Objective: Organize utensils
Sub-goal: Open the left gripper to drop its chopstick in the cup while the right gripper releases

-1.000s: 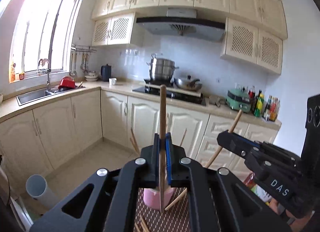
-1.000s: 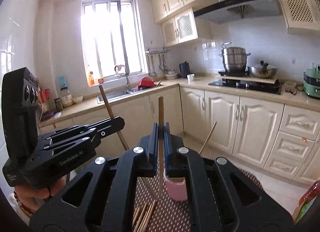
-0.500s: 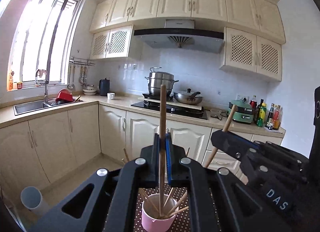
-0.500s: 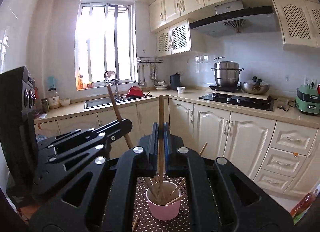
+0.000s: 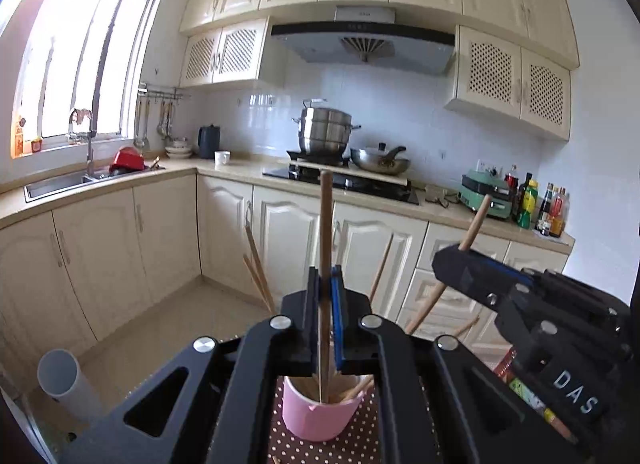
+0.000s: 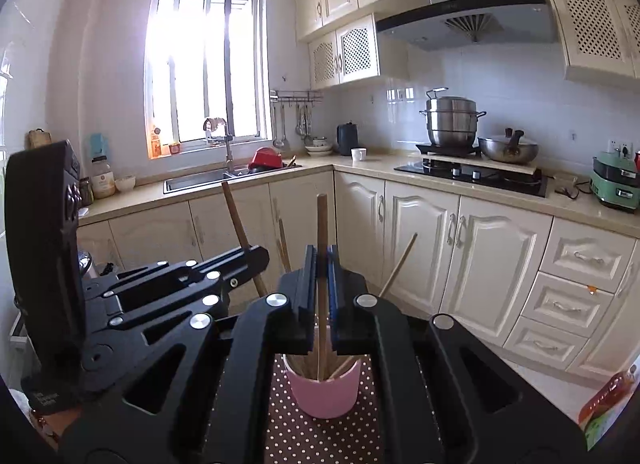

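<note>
Two claws were in play, each pinching one wooden chopstick. Nearest in the left wrist view, the left claw [image 5: 325, 316] had its jaws pressed together on a chopstick [image 5: 325, 232] held close to upright, long axis vertical, thick end up, thin end down inside the pink cup [image 5: 320, 412]. Just to its right the right claw [image 5: 460, 268] pinched its own chopstick [image 5: 474, 220], which from this side looked tilted, top leaning right. In the right wrist view that right claw [image 6: 322, 300] gripped its chopstick [image 6: 322, 224] upright, tip also inside the cup [image 6: 326, 392], while the left claw [image 6: 256, 256] sat beside it on the left. The cup stood on a polka-dot mat [image 6: 312, 440] on the bench and already held several chopsticks leaning against its rim. Judged step: dropping both sticks into the cup. Best done by keeping each stick vertical, lowering until the tip was well below the rim, then releasing one at a time so neither knocked the cup or the leaning sticks. Farther off were cream cabinets [image 5: 168, 248], a stove with a steel pot [image 5: 324, 132] and a sink [image 6: 196, 180] under the window.
</note>
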Demonstrator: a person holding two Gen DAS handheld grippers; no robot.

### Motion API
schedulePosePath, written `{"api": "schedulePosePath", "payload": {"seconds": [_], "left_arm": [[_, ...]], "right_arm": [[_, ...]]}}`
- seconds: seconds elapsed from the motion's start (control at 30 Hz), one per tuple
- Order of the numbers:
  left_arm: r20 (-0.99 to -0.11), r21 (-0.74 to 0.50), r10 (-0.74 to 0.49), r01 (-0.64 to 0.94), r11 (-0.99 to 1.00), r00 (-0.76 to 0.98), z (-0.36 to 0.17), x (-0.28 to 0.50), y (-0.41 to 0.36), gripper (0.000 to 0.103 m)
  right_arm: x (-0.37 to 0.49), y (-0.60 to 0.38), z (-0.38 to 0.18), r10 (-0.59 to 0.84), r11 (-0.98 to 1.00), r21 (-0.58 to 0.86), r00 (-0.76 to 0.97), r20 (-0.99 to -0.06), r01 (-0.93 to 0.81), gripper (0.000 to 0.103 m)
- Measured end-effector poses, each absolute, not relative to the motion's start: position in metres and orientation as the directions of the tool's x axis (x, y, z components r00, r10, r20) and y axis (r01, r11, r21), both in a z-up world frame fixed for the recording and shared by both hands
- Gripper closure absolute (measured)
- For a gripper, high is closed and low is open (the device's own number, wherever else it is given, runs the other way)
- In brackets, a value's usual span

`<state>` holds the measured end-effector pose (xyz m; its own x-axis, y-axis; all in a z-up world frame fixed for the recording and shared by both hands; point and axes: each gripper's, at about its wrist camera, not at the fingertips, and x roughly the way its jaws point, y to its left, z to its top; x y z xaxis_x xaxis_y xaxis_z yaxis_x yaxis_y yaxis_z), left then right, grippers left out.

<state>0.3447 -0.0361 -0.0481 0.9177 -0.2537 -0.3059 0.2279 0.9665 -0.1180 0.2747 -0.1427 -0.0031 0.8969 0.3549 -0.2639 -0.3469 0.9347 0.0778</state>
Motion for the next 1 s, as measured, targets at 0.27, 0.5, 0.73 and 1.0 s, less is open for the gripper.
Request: {"api": "schedulePosePath", "payload": {"seconds": [0.27, 0.5, 0.73, 1.0], "left_arm": [[-0.344, -0.11, -0.252, 0.228, 0.967, 0.904, -0.066, 0.346, -0.039, 0.097], [-0.364, -0.087, -0.239, 0.223, 0.971, 0.9, -0.074, 0.348, -0.04, 0.097], [-0.378, -0.082, -0.236, 0.221, 0.972, 0.895, -0.072, 0.345, -0.039, 0.097], [-0.388, -0.079, -0.226, 0.211, 0.974, 0.894, -0.067, 0.335, -0.041, 0.076]], "right_arm": [[0.274, -0.14, -0.022, 0.335, 0.941, 0.06, 0.894, -0.297, -0.333, 0.097], [0.278, -0.138, -0.034, 0.323, 0.944, 0.048, 0.889, -0.325, -0.325, 0.097], [0.283, -0.139, -0.048, 0.312, 0.948, 0.054, 0.882, -0.354, -0.314, 0.097], [0.283, -0.145, -0.054, 0.302, 0.953, 0.082, 0.882, -0.362, -0.293, 0.097]]}}
